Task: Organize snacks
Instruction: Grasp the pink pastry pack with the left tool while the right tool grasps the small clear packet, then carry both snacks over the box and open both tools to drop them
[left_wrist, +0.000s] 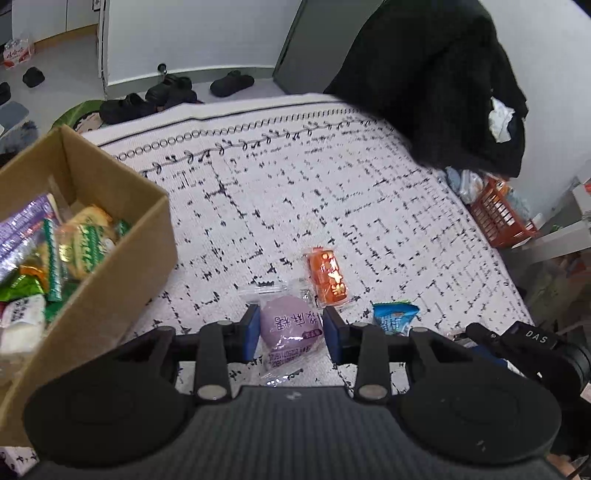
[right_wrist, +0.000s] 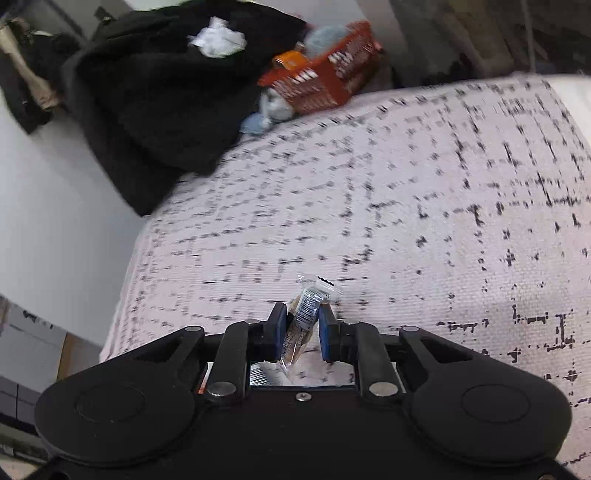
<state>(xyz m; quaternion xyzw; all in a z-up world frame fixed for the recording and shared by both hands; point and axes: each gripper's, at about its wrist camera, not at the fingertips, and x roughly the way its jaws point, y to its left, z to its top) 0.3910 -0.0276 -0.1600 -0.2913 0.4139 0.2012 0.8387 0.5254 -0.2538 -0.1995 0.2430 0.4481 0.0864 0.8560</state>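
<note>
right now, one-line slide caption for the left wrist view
Left gripper open around a purple snack beside the cardboard box.

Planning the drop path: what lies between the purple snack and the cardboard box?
In the left wrist view, only bare patterned cloth lies between the purple snack and the cardboard box.

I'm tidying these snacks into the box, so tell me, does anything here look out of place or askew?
Three snacks lie loose on the patterned cloth outside the cardboard box: a purple packet between the open left claw, an orange packet and a blue packet. The right claw pinches a clear-wrapped snack tilted askew.
</note>
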